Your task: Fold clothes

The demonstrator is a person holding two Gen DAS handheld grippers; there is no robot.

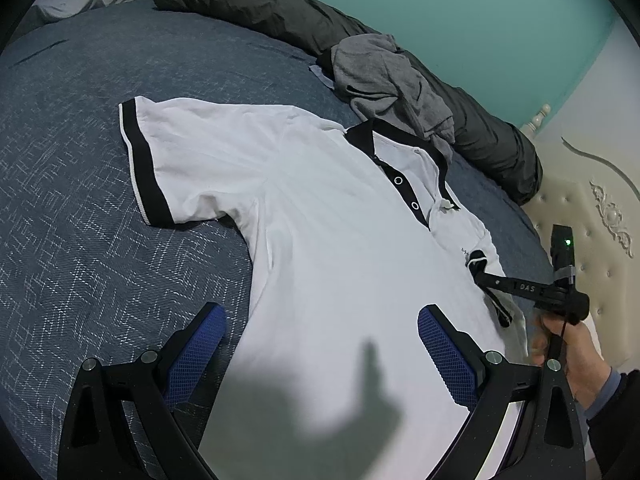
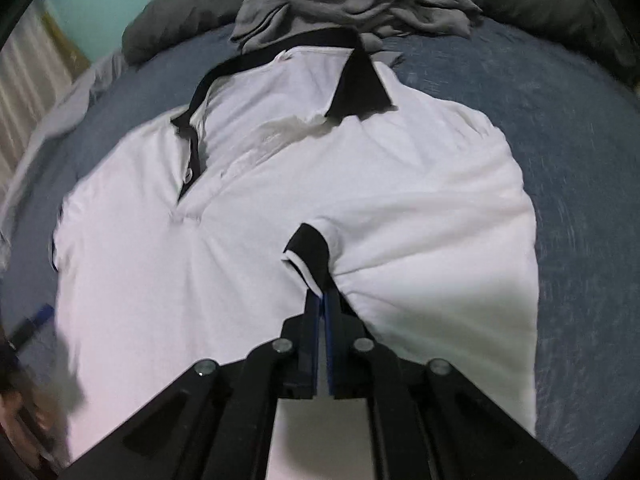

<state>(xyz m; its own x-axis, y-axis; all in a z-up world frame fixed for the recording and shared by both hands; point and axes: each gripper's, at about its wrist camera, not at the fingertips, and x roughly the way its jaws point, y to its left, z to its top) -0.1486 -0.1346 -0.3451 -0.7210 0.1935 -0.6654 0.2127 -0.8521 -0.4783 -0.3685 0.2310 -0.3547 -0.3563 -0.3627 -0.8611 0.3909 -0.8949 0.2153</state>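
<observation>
A white polo shirt [image 1: 328, 240] with black collar and black sleeve cuffs lies front-up on the blue bed. Its left sleeve [image 1: 160, 160] lies spread flat. My left gripper [image 1: 322, 332] is open and empty, hovering over the shirt's lower body. My right gripper [image 2: 322, 296] is shut on the black cuff [image 2: 308, 248] of the other sleeve, which is folded in over the shirt's chest [image 2: 240, 240]. In the left wrist view the right gripper [image 1: 480, 276] pinches that cuff at the shirt's right side.
The blue patterned bed cover [image 1: 80, 240] surrounds the shirt. A crumpled grey garment [image 1: 392, 84] lies just beyond the collar. A dark grey rolled duvet [image 1: 280, 12] runs along the teal wall. A cream padded headboard [image 1: 592, 208] is at the right.
</observation>
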